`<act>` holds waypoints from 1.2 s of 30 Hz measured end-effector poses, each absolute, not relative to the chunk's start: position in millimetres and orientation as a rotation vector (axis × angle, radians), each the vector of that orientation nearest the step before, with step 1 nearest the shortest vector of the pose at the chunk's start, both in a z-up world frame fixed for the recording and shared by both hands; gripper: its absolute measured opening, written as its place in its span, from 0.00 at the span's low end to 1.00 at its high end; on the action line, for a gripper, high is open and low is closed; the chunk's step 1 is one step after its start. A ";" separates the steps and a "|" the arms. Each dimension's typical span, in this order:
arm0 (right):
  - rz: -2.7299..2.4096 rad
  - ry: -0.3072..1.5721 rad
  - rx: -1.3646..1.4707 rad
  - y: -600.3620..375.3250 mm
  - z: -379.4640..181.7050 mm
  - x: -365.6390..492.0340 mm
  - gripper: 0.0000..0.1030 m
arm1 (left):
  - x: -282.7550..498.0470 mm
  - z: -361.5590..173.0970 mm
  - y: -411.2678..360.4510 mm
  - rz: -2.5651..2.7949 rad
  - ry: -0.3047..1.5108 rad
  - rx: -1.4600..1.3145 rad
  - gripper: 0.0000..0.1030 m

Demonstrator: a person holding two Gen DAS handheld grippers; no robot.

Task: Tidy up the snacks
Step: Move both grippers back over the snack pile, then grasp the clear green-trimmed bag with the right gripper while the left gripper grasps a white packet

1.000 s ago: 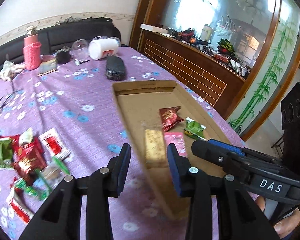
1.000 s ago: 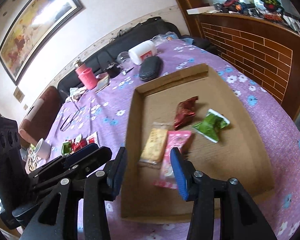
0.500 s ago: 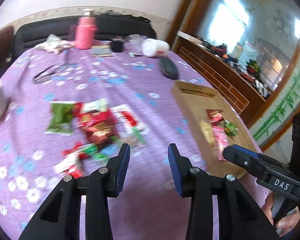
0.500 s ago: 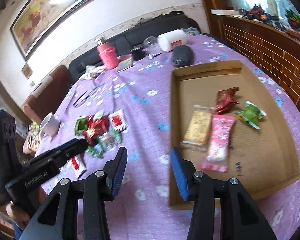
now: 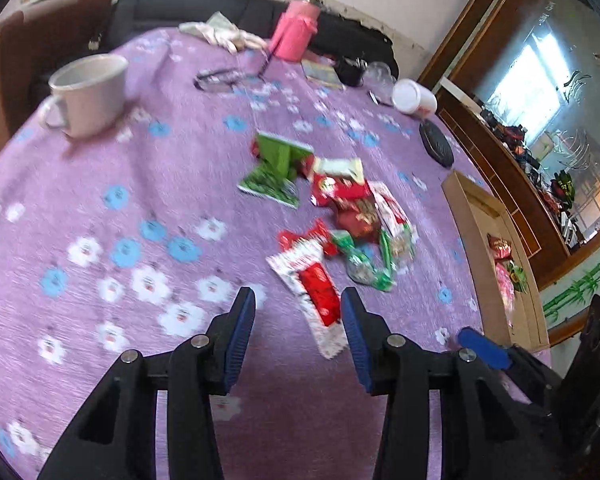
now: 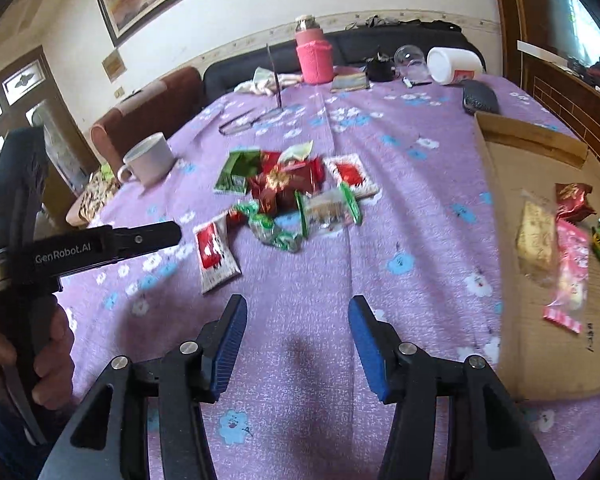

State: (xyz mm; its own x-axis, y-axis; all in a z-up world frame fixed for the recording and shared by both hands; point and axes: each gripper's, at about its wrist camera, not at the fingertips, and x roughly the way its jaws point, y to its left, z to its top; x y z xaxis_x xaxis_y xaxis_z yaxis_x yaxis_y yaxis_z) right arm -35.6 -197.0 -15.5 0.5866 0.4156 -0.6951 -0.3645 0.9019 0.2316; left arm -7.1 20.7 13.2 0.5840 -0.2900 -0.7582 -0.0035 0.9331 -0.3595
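Fingers on the left gripper [image 5: 298, 330] are spread and empty, with a red and white packet [image 5: 315, 294] lying between their tips. Right gripper [image 6: 298, 342] is also spread, over bare cloth. Snack pile [image 6: 288, 192] sits farther off; cardboard tray [image 6: 540, 360] to the right holds four snacks. Closing now risks pinching only the flat packet's edge, letting it slip.

Handheld two-finger grippers, black frames.
Left gripper [image 5: 298, 334] and right gripper [image 6: 298, 338]: blue ribbed pads, silver pivot screws; white "GenRobot.AI" lettering; bare-skinned hand [image 6: 28, 356].
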 end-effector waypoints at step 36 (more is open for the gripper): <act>0.629 0.929 -0.148 -118.1 -19.0 51.2 0.37 | 12.4 0.2 31.3 0.064 0.838 -0.235 0.16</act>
State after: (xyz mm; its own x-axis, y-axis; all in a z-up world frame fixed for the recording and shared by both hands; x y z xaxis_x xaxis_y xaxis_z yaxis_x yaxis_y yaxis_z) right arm 51.2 -118.1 -19.0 0.4350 0.4409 -0.7851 -0.5648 0.8127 0.1435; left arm 12.4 31.3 0.2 0.6688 -0.0363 -0.7426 -0.1481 0.9723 -0.1810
